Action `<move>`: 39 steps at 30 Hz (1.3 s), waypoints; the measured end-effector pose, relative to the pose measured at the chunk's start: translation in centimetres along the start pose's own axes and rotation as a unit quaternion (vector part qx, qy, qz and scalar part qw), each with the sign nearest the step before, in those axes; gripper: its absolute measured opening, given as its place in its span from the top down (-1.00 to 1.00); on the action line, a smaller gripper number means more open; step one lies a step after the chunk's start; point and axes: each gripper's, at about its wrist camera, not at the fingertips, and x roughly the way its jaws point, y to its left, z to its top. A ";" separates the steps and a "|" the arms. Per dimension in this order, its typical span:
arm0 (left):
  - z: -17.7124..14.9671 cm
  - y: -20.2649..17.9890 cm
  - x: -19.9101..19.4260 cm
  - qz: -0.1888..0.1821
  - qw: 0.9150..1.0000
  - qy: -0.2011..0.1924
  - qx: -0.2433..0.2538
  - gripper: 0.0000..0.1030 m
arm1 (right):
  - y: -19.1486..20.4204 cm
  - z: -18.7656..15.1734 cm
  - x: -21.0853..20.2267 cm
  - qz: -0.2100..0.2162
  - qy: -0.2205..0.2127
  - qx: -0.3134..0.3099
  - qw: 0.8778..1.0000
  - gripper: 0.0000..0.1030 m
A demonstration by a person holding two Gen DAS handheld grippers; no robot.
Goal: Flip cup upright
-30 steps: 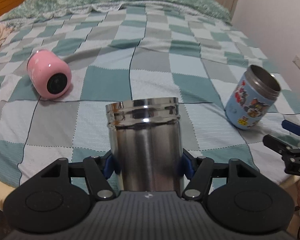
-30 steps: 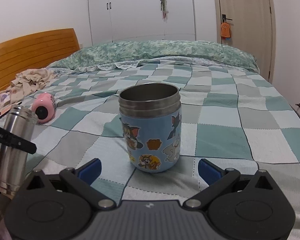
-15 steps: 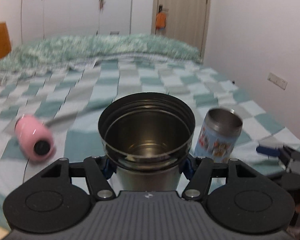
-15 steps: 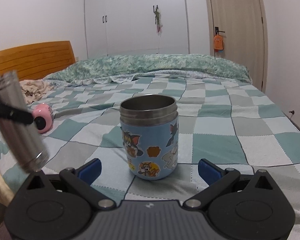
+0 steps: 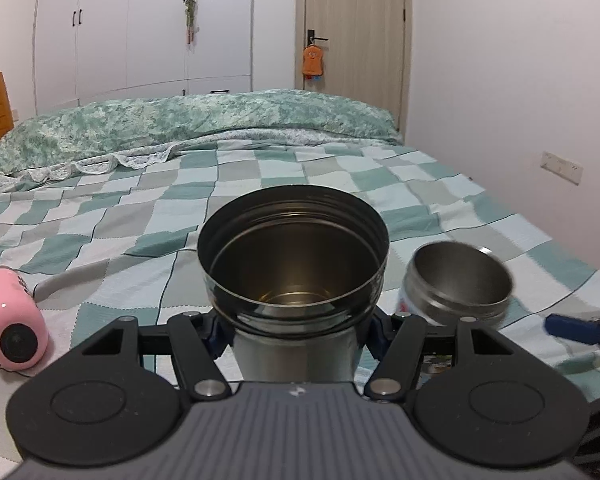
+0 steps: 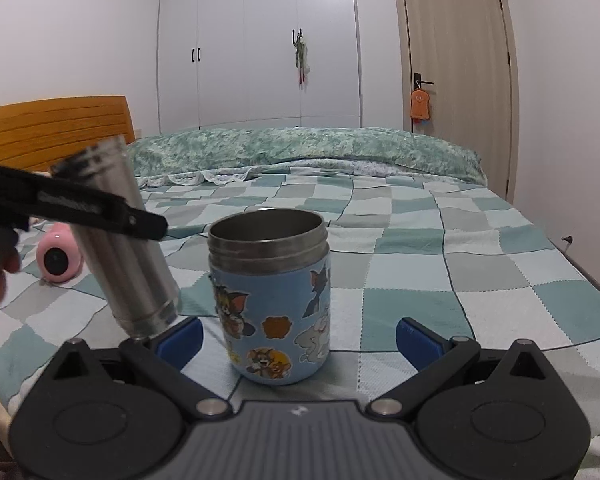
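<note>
Left wrist view: the left gripper [image 5: 294, 330] is clenched on a tall plain stainless-steel cup [image 5: 294, 280], blue pads pressed against both sides of its body. The cup's open mouth faces the camera and its inside is bare metal. In the right wrist view this steel cup [image 6: 120, 244] hangs above the near left part of the checked green-and-white bedspread [image 6: 440, 264], tilted, mouth uppermost. The right gripper [image 6: 298, 336] stands released, its blue pads well apart on either side of a blue cartoon-sticker steel cup [image 6: 272, 300], touching neither side. That cup stands upright near the bed's front edge. A pink cylindrical cup [image 5: 10, 320] lies on its side towards the left edge.
</note>
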 end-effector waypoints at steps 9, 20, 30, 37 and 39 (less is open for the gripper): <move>-1.8 0.0 1.4 0.005 1.000 -0.008 0.008 -0.24 | 0.0 -0.7 1.1 0.002 0.003 0.003 1.000 -1.00; -1.8 0.3 -0.7 0.008 0.999 -0.031 0.009 -0.82 | 0.5 -0.9 0.5 0.003 -0.005 0.006 1.000 -1.00; -2.2 1.5 -8.7 0.009 0.994 -0.110 0.005 -1.00 | 2.6 0.1 -3.7 0.006 -0.042 0.001 0.999 -1.00; -4.4 2.6 -13.7 0.017 0.988 -0.154 -0.009 -1.00 | 5.4 -0.2 -7.5 0.007 -0.087 -0.015 0.996 -1.00; -5.5 2.8 -14.7 0.026 0.985 -0.171 -0.013 -1.00 | 6.2 -0.7 -8.4 0.006 -0.100 -0.025 0.995 -1.00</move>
